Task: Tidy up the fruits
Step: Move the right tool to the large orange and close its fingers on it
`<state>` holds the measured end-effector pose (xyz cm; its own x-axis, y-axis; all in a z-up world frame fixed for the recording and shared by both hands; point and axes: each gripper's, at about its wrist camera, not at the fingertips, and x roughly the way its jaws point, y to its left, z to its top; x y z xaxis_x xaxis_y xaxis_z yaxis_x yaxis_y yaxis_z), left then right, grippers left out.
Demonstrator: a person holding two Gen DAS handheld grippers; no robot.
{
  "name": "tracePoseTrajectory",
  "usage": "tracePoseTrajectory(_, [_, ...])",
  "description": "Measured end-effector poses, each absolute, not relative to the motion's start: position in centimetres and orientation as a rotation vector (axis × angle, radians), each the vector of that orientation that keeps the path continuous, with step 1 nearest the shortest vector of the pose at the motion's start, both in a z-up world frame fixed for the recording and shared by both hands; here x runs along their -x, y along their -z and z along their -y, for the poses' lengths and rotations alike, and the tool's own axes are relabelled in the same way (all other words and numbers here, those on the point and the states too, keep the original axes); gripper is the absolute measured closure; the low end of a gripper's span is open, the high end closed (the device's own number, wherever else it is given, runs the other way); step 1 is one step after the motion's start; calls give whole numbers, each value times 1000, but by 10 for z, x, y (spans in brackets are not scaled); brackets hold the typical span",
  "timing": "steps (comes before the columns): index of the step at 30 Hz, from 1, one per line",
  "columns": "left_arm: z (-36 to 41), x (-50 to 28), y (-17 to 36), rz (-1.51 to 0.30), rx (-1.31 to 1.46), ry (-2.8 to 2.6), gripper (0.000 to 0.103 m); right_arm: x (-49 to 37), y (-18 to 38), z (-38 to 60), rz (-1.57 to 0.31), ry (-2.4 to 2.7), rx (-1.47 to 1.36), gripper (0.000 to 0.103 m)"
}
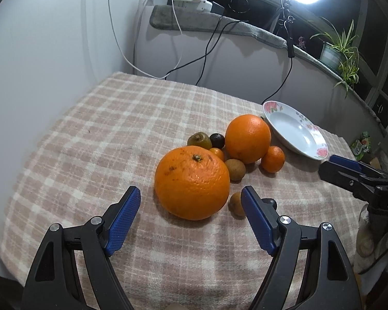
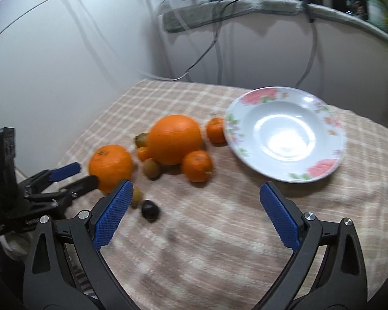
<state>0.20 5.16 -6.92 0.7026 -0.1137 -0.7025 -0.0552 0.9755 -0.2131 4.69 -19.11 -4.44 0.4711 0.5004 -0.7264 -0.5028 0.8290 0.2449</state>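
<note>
Left wrist view: the left gripper [image 1: 190,206], jaws apart, faces a large orange [image 1: 192,183] well short of the empty plate [image 1: 295,131]. Right wrist view (blurred): the right gripper [image 2: 194,201] gapes beside the plate; nothing sorted yet.

Only readable text: white letters "DAS" on the black body of my right gripper [image 1: 349,166], cut off by the frame edge (left wrist view). Nothing else legible.
</note>
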Motion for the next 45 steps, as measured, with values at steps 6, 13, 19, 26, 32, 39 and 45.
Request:
tracePoseTrajectory(6, [-53,-5,74,-804,250,64,26,-55,50,160,-954,-703,-14,2])
tracePoseTrajectory(13, [-56,-8,81,-825,289,93,29,-68,59,132,-1009,-781,-26,3])
tracePoseTrajectory(19, [-59,-12,84,-831,310,109,31,-75,65,114,-1060,-844,-55,11])
tracePoseTrajectory(26, [-60,-15,86,-834,317,118,33,-81,76,97,-1116,-896,-77,19])
tracePoseTrajectory(32, [-63,-18,91,-845,332,125,34,-84,80,86,-1134,-918,-71,21])
tracePoseTrajectory(39, [-63,-20,92,-847,337,132,34,-85,80,77,-1134,-938,-54,21])
tracePoseTrajectory(45, [-62,-20,92,-845,335,130,34,-82,82,71,-1149,-965,-46,28])
